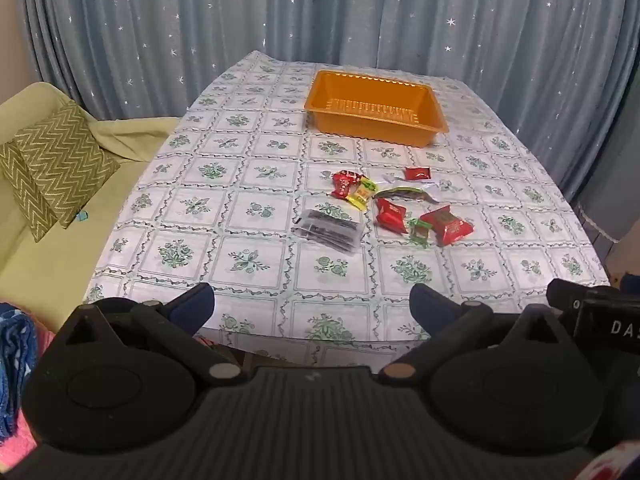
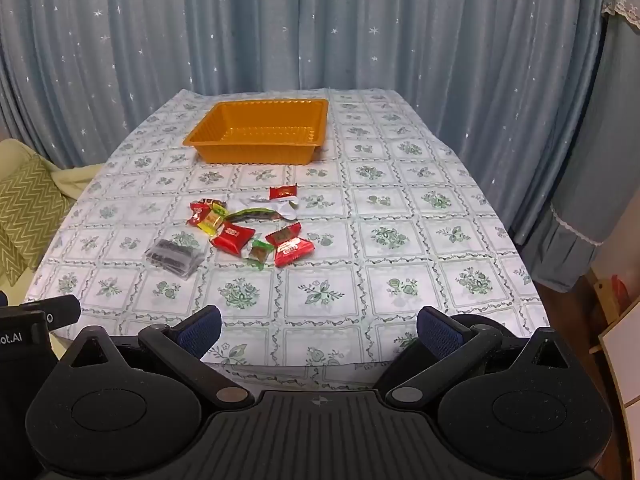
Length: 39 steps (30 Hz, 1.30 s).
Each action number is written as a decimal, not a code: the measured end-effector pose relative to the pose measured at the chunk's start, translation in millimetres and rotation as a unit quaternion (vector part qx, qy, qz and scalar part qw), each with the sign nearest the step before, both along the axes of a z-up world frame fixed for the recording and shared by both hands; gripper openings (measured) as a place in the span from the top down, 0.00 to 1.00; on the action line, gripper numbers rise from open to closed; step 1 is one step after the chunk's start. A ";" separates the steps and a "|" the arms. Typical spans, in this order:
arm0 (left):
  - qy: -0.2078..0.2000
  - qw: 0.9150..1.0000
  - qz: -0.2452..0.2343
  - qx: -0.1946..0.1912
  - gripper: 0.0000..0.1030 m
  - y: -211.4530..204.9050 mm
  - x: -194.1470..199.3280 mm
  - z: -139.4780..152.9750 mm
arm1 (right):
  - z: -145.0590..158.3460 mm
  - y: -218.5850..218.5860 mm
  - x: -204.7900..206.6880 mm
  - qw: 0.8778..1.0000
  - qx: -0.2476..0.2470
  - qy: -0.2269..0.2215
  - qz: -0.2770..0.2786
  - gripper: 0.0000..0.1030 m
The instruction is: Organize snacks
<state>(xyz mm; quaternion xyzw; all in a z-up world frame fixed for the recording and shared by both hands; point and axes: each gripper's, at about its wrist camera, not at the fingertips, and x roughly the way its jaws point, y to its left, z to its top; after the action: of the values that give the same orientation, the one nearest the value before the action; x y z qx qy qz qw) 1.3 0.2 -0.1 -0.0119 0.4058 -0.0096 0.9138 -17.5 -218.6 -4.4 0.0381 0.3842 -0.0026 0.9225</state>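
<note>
An empty orange tray stands at the far middle of the table. Several wrapped snacks lie loose at mid-table: red packets, a second red packet, a yellow candy, a small green candy, a long green packet, and a clear bag of dark pieces. My left gripper is open and empty over the near table edge. My right gripper is open and empty, also at the near edge.
The table carries a white cloth with green flower squares. A yellow-green sofa with zigzag cushions stands to the left. Blue starred curtains hang behind. A wooden shelf is at the right.
</note>
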 end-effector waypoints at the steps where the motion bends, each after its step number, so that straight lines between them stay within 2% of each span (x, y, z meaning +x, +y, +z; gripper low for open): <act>1: 0.002 1.000 -0.002 -0.002 0.00 -0.5 0.7 -0.4 | 0.0 0.1 0.0 1.000 0.000 0.000 0.000 0.00; 39: -0.008 1.000 -0.017 -0.001 0.00 -7.3 -4.2 0.9 | -2.0 -0.8 0.0 1.000 0.001 0.002 -0.003 0.00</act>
<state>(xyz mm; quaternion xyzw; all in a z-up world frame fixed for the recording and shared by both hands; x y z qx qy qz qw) -2.9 -7.1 0.7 -0.0061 0.3987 -0.0261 0.9167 -17.6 -219.3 -6.4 0.0397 0.3859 -0.0051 0.9217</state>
